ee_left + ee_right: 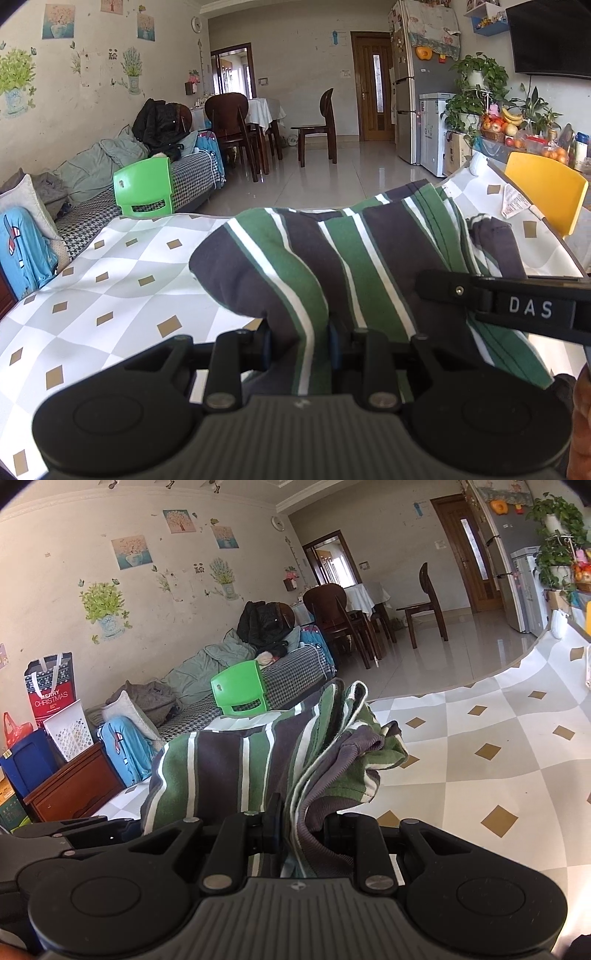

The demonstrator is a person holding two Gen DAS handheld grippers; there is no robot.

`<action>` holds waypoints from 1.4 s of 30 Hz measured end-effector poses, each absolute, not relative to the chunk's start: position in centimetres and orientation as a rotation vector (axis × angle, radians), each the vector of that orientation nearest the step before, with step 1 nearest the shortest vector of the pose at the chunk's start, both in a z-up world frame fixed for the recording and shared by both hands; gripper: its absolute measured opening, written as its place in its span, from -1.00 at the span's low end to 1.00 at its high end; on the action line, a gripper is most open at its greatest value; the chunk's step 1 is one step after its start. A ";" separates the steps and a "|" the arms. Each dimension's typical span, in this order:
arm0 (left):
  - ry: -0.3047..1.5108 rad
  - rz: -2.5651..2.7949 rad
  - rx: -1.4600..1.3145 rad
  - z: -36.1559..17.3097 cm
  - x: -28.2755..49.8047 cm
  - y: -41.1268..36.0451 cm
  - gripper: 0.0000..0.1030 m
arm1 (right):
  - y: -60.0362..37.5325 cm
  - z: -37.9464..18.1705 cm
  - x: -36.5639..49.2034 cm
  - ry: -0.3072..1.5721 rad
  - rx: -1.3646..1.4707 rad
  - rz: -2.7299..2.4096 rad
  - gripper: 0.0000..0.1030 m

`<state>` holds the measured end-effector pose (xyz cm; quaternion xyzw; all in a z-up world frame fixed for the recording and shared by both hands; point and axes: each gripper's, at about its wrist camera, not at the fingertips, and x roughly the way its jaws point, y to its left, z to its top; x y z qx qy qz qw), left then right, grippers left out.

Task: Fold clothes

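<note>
Green, charcoal and white striped knit garment [332, 258], bunched and lifted just above the diamond-patterned tablecloth [110, 288]. The left gripper [299, 343] and right gripper [303, 827] each pinch a fold of it between narrow jaws. To fold well, carry both pinched edges level and together, keeping the cloth taut. A green plastic chair [144, 188] stands beyond the tablecloth.

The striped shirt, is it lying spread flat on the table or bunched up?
Bunched up. The striped shirt hangs in humped folds, pinched by the left gripper and right gripper, above the patterned tablecloth.
</note>
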<state>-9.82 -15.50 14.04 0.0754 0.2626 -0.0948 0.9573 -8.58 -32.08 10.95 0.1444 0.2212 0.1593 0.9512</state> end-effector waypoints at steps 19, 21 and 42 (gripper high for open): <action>0.547 -0.319 0.175 12.5 -7.0 -22.4 -0.51 | -38.4 10.3 -8.6 0.453 0.363 0.160 -0.60; 0.550 -0.324 0.176 12.4 -6.7 -22.8 -0.51 | -38.7 10.3 -8.6 0.451 0.367 0.153 -0.60; 0.560 -0.357 0.170 12.1 -4.7 -24.4 -0.51 | -39.7 11.6 -7.5 0.466 0.311 0.130 -0.60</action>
